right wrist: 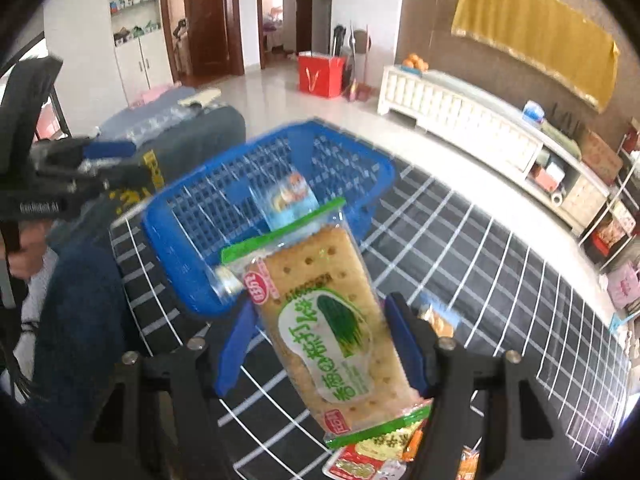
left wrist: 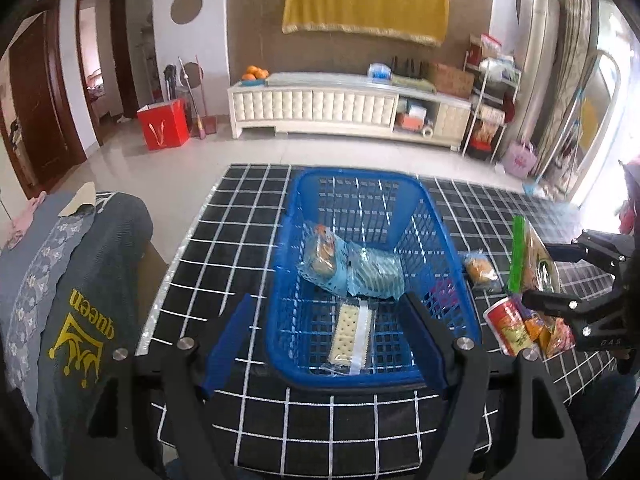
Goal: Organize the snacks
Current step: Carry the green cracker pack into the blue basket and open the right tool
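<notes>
Right tool (right wrist: 320, 344) clenched on green-edged cracker packet (right wrist: 328, 320), centre of right wrist frame, lifted above tabletop (right wrist: 500, 280). Left tool (left wrist: 328, 344) released, fingers spread, lower centre over blue basket (left wrist: 400, 184). Basket holds three wrapped snacks; more snacks at right on tabletop.

Blue mesh basket (left wrist: 424, 216), black cloth (left wrist: 248, 216) with white grid, green-edged tan cracker pack (right wrist: 332, 320), pale blue packets (left wrist: 340, 268), red-and-white can (left wrist: 510, 326), yellow wall cloth (left wrist: 364, 0), red bag (left wrist: 163, 124)

Home living room, TV cabinet (left wrist: 348, 106), doorways (left wrist: 102, 52)
</notes>
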Demonstrator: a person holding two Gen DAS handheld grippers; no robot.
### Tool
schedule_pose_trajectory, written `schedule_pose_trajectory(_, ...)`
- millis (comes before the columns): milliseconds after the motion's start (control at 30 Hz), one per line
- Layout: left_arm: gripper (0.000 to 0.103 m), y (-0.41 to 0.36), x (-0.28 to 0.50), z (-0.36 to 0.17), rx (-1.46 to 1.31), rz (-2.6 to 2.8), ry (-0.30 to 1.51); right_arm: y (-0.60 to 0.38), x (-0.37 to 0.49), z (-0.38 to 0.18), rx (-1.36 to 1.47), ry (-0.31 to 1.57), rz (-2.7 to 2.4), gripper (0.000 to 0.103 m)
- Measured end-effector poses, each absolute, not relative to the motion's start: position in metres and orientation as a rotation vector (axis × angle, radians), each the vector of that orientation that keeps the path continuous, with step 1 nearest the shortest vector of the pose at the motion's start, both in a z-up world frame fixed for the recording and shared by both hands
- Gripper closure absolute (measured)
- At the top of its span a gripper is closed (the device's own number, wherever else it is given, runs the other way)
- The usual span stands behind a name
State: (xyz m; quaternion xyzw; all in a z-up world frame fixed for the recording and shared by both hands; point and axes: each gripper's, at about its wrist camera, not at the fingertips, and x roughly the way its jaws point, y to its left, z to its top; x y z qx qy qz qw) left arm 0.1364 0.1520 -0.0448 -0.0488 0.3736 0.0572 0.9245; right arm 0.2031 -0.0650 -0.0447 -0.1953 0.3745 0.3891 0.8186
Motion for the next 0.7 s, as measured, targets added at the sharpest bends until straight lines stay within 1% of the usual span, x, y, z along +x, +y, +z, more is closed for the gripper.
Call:
schedule_pose_trajectory(167,0.029,0.17,0.12,-0.033,-0.119,0.135,0.732,-0.034,0.19,-0.021,-0.455,0.722,0.845,0.033)
schedule_pose_trajectory(300,0.029,0.183,0.114,-0.03,-0.143,0.144,0.72,-0.009,0.186,-0.013,-0.486,0.698,0.863,0.033)
schedule_pose_trajectory(533,0.029,0.198,0.111,-0.032,-0.152,0.144,0.71,0.028,0.19,-0.017,-0.523,0.7,0.89,0.034)
schedule_pose_trajectory(700,0.029,0.211,0.119,-0.043,-0.187,0.147,0.729,0.047,0.191,-0.025,-0.572,0.709,0.892,0.035)
